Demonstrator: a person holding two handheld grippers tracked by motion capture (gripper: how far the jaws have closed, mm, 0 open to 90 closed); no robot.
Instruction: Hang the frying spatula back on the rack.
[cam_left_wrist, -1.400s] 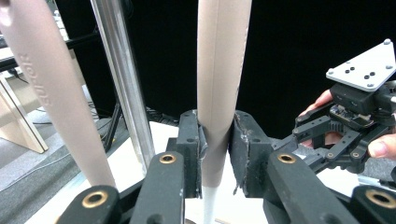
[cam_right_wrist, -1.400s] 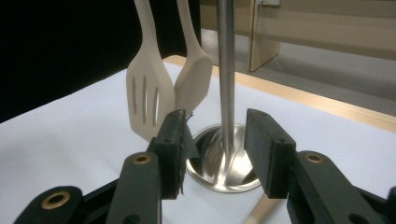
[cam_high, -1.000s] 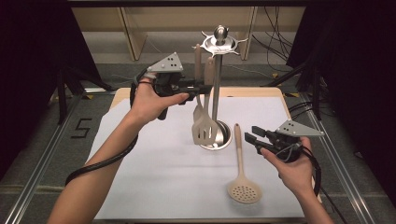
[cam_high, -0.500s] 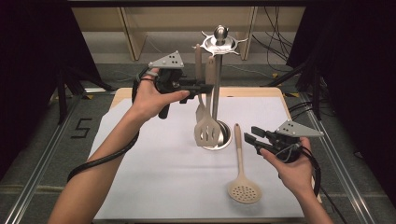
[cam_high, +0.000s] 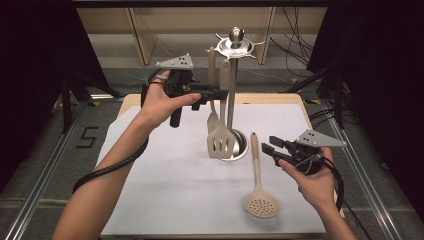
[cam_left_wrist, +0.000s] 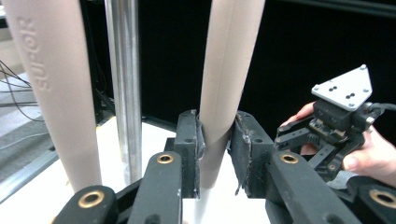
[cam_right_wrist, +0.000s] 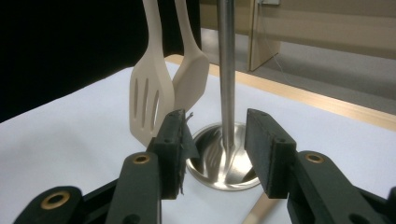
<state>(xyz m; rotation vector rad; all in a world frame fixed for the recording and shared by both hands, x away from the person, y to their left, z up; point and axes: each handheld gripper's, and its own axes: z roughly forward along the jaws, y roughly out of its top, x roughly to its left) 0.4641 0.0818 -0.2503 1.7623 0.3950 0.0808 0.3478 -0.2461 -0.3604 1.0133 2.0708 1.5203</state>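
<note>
A steel utensil stand (cam_high: 231, 95) rises from a round base (cam_high: 241, 150) on the white sheet. Two beige utensils hang beside its pole, a slotted turner (cam_high: 220, 142) and a plain spatula (cam_high: 212, 121). My left gripper (cam_high: 221, 93) reaches in from the left. Its jaws have just been opening a little, and in the left gripper view the pads (cam_left_wrist: 198, 140) still lie against the turner's handle (cam_left_wrist: 223, 70). A beige skimmer (cam_high: 259, 202) lies flat on the sheet. My right gripper (cam_high: 267, 149) hovers open just right of the skimmer's handle, facing the base (cam_right_wrist: 223, 168), with nothing between its fingers.
The white sheet (cam_high: 165, 170) covers a wooden table (cam_high: 270, 97) whose edges drop to a dark floor. Metal rails run along both sides. Cables (cam_high: 295, 55) and wooden frames stand behind the table. A second beige handle (cam_left_wrist: 51, 84) hangs close to my left jaws.
The slotted turner's head has drifted slightly right and lower, closer to the stand's base. My left hand shifted only a little. The right hand and skimmer stayed put.
</note>
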